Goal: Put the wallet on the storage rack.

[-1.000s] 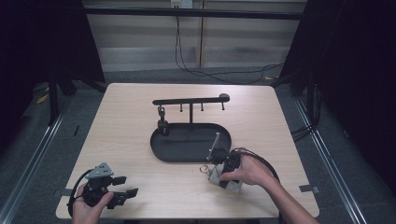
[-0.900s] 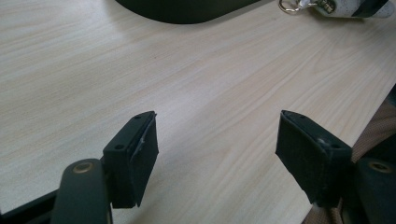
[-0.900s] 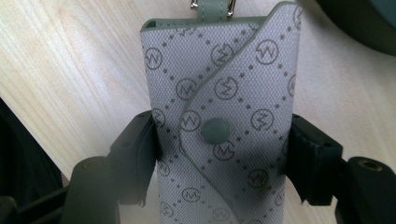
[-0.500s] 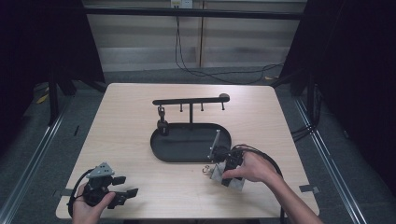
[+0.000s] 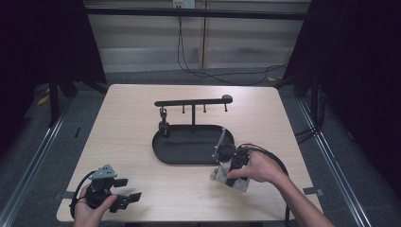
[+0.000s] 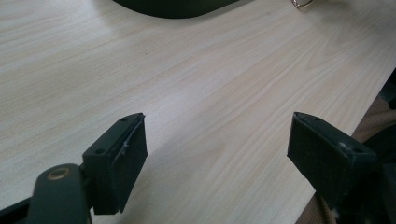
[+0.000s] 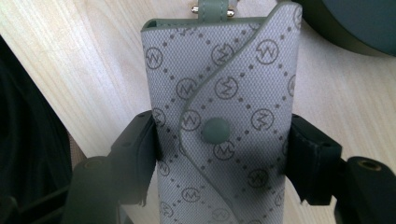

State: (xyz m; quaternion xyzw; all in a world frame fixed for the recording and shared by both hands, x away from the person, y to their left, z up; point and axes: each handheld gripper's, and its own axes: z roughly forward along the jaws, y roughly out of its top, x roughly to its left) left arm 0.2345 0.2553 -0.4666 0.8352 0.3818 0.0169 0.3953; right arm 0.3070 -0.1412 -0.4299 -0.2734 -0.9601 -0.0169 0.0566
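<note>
Resting at about seven o'clock on the table [image 5: 142,109], near its front edge, the left gripper [image 5: 124,197] had just been opening its jaws, which stood wide with only bare wood between them, probably parked clear of the work. At roughly five o'clock the right gripper [image 7: 222,154] was clamped on a grey patterned key pouch [image 7: 224,107], its pads pressing both long sides level with the snap button [image 7: 215,129], likely so the strap end stayed free and pointed ahead. Just beyond, at the table's centre, lay the dark oval tray [image 5: 189,146], with the pouch next to its near right rim. Farther toward twelve o'clock rose the hook rack [image 5: 193,102], probably where the pouch was meant to hang.
</note>
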